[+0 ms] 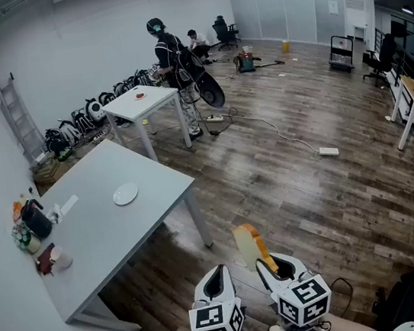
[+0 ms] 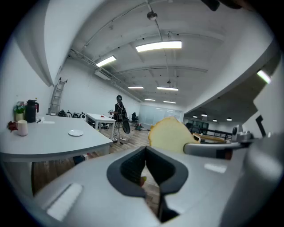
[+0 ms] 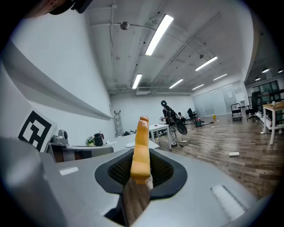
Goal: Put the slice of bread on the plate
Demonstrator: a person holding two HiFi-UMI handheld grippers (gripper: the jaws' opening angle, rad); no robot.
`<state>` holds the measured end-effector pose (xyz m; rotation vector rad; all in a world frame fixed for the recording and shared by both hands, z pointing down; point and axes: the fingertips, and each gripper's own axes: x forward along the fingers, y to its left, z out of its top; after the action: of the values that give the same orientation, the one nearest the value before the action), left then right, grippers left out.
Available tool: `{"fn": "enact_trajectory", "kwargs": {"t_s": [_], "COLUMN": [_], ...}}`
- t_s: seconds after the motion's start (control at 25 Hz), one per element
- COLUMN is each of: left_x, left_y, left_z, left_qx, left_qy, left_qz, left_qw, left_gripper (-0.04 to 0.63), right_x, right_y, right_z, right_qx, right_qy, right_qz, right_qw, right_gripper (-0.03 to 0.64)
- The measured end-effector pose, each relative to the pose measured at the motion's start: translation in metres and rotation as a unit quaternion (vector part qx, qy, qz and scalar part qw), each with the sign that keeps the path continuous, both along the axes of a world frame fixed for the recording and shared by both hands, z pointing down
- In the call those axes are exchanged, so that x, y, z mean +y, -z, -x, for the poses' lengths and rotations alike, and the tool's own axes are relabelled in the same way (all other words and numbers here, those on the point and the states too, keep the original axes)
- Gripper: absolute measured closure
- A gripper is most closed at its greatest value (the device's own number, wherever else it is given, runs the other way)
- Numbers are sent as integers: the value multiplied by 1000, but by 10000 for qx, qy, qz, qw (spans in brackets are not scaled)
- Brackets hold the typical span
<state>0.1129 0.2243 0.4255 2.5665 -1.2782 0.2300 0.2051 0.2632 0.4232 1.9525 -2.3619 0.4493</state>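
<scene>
Carry phase, by my read; R gripper point(image 1: 272, 268) has its jaws partly closed on the slice of bread point(image 1: 248, 246), pinched at the lower edge w/ the slice standing upright, crust edge towards the camera in the right gripper view; L gripper point(image 1: 218, 279) sits just beside it, jaws together w/ nothing btwn them. Plate point(image 1: 125, 194) lies bare near the middle of the grey table point(image 1: 117, 232), well apart from the bread, up and to the left in the head view; table's wall side has clutter, i.e. a dark jug point(image 1: 36, 219) and a cup point(image 1: 60, 258), none of it near the plate. To do this well: don't squeeze harder, bread is soft and prob. crushes or tears at the pinch; bring the R gripper in over the table's open side, away from the wall clutter; once above the plate, roll the wrist so the slice goes from upright to flat, lower till it is just over or touching the plate, then open; dropping from high risks it landing half off the rim; L gripper has no job here, best held clear of the path.
</scene>
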Motion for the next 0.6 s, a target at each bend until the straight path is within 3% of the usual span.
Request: {"fn": "enact_trajectory", "kwargs": {"t_s": [0.24,0.6], "left_x": [-2,-37], "left_y": [-12,-22], "left_z": [56,142], "left_qx": [31,74], "left_qy": [281,1098], "left_qz": [141,192], "left_qw": [9995,9937], "left_gripper": [586,586], "right_x": [-8,-54], "right_y": [-6,-14], "right_z": [49,121], "right_qx": [-43,41], "right_qy": [225,938], "right_qz": [50,129], "right_qw": [9997,9955], "right_gripper": [529,529]}}
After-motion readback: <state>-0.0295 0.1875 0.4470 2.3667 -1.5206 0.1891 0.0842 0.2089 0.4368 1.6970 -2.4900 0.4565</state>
